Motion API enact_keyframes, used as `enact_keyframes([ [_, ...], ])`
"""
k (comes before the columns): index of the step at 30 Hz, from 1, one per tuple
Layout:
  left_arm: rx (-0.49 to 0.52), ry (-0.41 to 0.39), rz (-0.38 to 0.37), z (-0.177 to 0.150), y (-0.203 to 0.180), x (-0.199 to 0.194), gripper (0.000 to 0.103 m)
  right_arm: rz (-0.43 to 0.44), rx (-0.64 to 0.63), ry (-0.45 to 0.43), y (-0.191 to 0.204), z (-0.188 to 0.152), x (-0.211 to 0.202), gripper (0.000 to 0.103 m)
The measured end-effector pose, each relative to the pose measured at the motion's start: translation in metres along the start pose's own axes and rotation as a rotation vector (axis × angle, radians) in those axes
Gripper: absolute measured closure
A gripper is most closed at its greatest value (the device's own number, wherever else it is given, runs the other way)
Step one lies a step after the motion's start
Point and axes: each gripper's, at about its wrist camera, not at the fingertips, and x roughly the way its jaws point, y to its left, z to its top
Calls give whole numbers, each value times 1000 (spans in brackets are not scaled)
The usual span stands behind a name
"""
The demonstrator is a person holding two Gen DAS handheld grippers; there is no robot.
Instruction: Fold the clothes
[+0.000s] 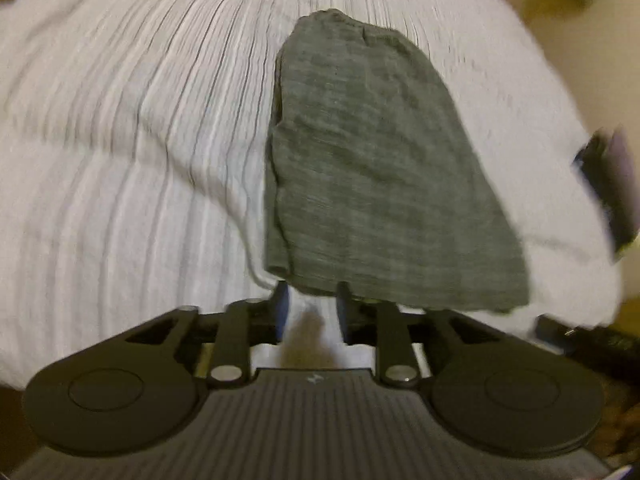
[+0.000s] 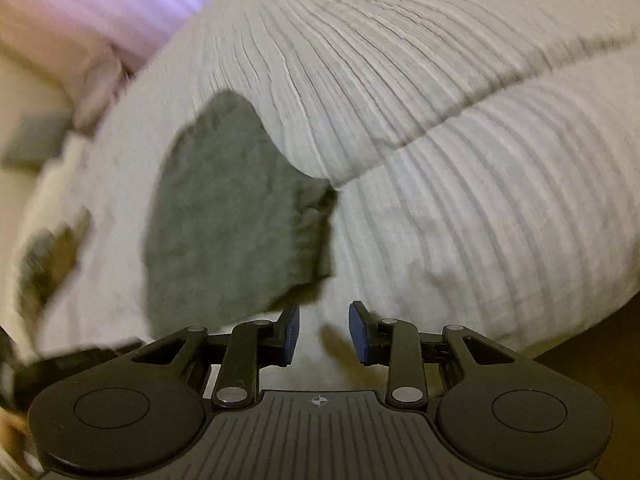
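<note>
The grey garment (image 1: pixel 372 168) lies folded on the white bed cover (image 1: pixel 120 140), centre-right in the left view, limp and light. The left hand-held gripper (image 1: pixel 312 308) has its jaws parted at the near hem; the right hand-held gripper (image 2: pixel 324 332) gapes wide, empty. I'd pinch a corner, since thin knit sags.

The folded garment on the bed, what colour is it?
Heathered grey-green garment; the left wrist view shows it best.
</note>
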Motion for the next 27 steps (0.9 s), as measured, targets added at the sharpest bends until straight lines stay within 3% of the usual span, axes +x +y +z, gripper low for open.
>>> enact_keyframes([
  [4, -115, -12, -46, 0, 15, 13, 76, 29, 97, -15, -2, 4, 18, 70],
  [7, -140, -14, -68, -2, 17, 22, 76, 58, 184, -2, -6, 7, 34, 72],
  [9, -149, -13, -80, -3, 17, 26, 76, 75, 236, -8, -10, 9, 39, 103],
  [13, -270, -26, -142, -12, 29, 24, 75, 76, 393, -30, -30, 15, 37, 103],
  [15, -275, -33, -173, -13, 26, 26, 76, 91, 461, -21, -38, 16, 38, 103],
  [22, -230, -75, -197, -17, 14, 30, 76, 46, 466, 5, -37, 19, 48, 103],
  [27, -42, -171, -192, 0, -20, 21, 74, 21, 442, 15, -35, 19, 52, 103],
])
